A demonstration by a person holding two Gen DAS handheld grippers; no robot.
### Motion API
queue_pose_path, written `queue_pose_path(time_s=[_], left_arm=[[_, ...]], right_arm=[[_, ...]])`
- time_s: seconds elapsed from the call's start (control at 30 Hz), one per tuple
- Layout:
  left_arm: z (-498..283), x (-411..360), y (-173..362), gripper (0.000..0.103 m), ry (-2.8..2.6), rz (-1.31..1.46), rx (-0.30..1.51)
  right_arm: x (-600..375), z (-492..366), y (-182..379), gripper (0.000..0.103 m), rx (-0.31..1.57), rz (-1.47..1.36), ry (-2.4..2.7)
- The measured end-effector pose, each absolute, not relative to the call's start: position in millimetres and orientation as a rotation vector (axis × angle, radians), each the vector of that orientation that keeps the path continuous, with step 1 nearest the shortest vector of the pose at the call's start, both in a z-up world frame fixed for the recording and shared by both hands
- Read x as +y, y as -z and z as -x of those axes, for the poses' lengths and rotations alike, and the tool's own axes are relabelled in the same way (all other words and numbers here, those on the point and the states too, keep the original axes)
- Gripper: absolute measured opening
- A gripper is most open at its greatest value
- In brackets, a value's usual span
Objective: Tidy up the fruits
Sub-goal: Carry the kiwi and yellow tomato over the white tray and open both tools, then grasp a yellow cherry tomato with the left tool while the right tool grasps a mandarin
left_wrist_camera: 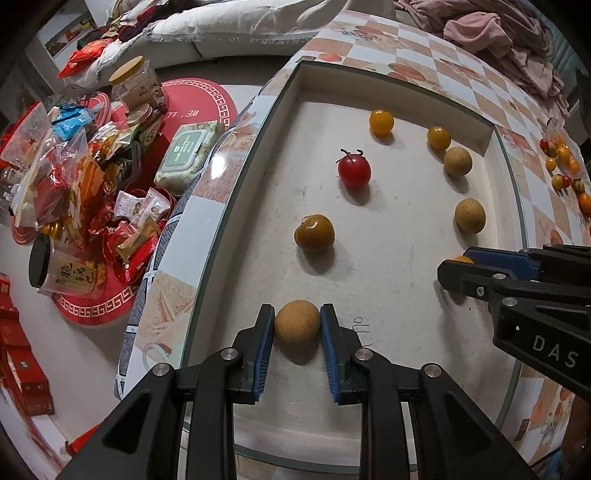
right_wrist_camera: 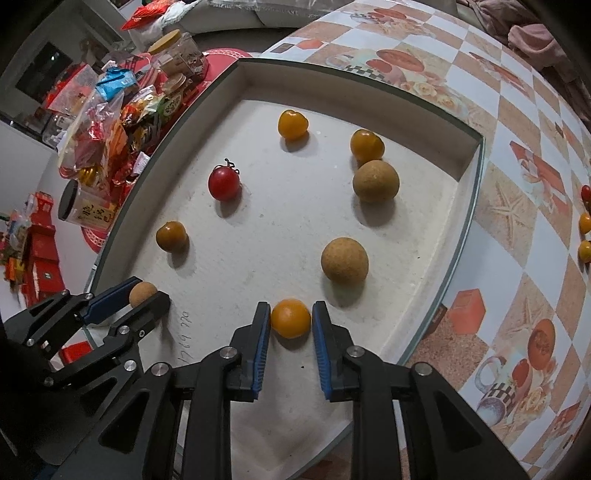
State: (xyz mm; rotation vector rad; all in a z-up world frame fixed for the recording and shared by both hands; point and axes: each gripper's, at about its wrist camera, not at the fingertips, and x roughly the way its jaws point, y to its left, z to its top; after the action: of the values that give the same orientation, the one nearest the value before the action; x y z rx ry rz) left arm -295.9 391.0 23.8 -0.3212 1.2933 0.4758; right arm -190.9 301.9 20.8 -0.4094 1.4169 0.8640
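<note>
A shallow white tray (left_wrist_camera: 406,332) lies on the patterned table. My left gripper (left_wrist_camera: 297,314) is shut on a tan longan (left_wrist_camera: 297,326) low over the tray's near end. In the right wrist view my right gripper (right_wrist_camera: 291,310) stands around an orange cherry tomato (right_wrist_camera: 290,318) that rests on the tray floor. A thin gap shows at the right pad, so it is open. Loose in the tray are a red tomato (left_wrist_camera: 354,170), a brownish tomato (left_wrist_camera: 314,232), two yellow tomatoes (left_wrist_camera: 381,122) and two more longans (right_wrist_camera: 344,260).
More cherry tomatoes (left_wrist_camera: 563,166) lie loose on the tablecloth to the right of the tray. Left of the table, a low red stand holds snack bags (left_wrist_camera: 74,166), jars and a wipes pack (left_wrist_camera: 188,155). Pink cloth (left_wrist_camera: 498,29) lies at the table's far side.
</note>
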Motion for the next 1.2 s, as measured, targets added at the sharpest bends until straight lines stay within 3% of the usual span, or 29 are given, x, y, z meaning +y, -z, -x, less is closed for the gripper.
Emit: queue_pose_path(time_s=[0.03,0.1,0.17,0.4,0.7,1.2], left_arm=[[296,391,-24,0.032,-0.481,0.313,1.297],[297,392,-26,0.075,-0.493,0.308,1.291],[299,392,-33,0.075,-0.497,0.300,1.257],[292,387,-37,0.075,-0.477,0.264,1.294],[249,348,-63,0.075,-0.360,0.186,1.263],[139,219,-74,0.075,-0.095,0.117,1.236]], right_arm=[[301,190,-21,0.032,1.421,0.404,-0.867],[299,188,-23,0.040,1.423,0.389,-0.869],[298,187,-28,0.054,1.417,0.365,-0.875],[284,179,-57,0.079,1.368,0.254,-0.889],[209,140,-76,0.080,1.332,0.101,-0.720],[22,66,-50,0.080,1.340,-0.033,-0.304]])
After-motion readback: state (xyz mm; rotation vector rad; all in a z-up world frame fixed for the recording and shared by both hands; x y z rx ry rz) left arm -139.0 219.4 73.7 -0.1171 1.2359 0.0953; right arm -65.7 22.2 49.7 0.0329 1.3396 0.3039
